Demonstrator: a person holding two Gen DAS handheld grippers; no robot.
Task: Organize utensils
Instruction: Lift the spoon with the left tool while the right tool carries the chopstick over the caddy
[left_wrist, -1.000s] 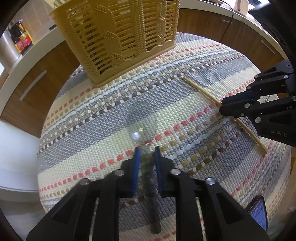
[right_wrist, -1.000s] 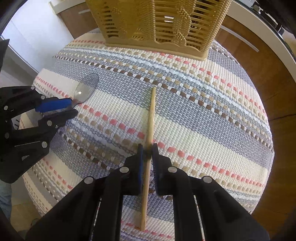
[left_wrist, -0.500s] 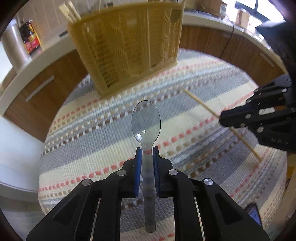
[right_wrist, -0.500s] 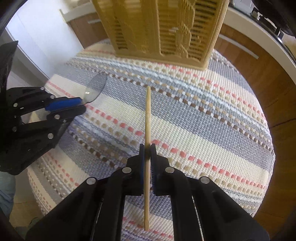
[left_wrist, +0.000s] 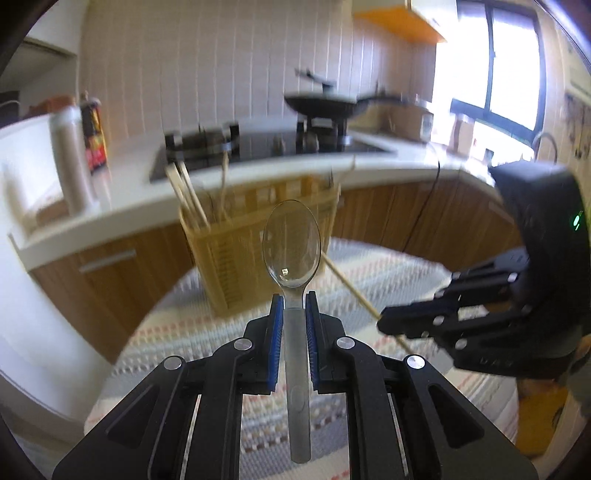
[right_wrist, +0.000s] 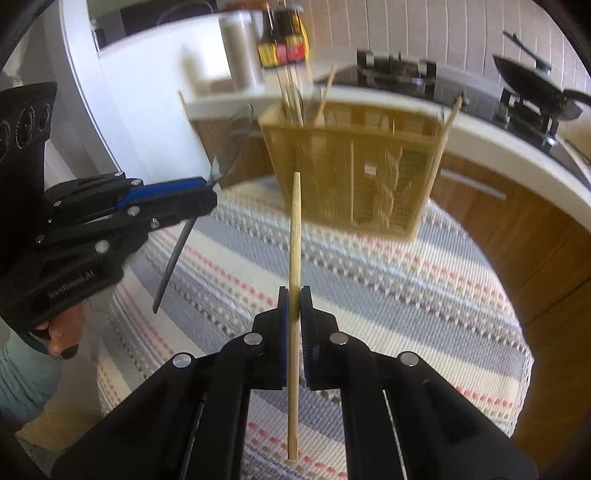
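My left gripper (left_wrist: 294, 301) is shut on a clear plastic spoon (left_wrist: 291, 242), bowl pointing forward, held above the striped mat (left_wrist: 388, 273). My right gripper (right_wrist: 294, 295) is shut on a wooden chopstick (right_wrist: 295, 229), lifted off the mat and pointing at the yellow slatted utensil basket (right_wrist: 354, 166). The basket (left_wrist: 240, 236) stands at the mat's far edge and holds several chopsticks (left_wrist: 186, 194). In the left wrist view the right gripper (left_wrist: 384, 323) shows at the right with the chopstick (left_wrist: 349, 286). In the right wrist view the left gripper (right_wrist: 210, 192) shows at the left with the spoon (right_wrist: 240, 122).
A white counter (left_wrist: 110, 199) curves behind the table, with a stove, a black wok (left_wrist: 321, 105), a steel bottle (left_wrist: 72, 158) and a sauce bottle (right_wrist: 282, 37). Wooden cabinet fronts (right_wrist: 517, 229) lie beyond the mat's edge.
Both grippers have lifted and tilted up from the mat, carrying the spoon and the chopstick. The basket top and the counter have come into view.
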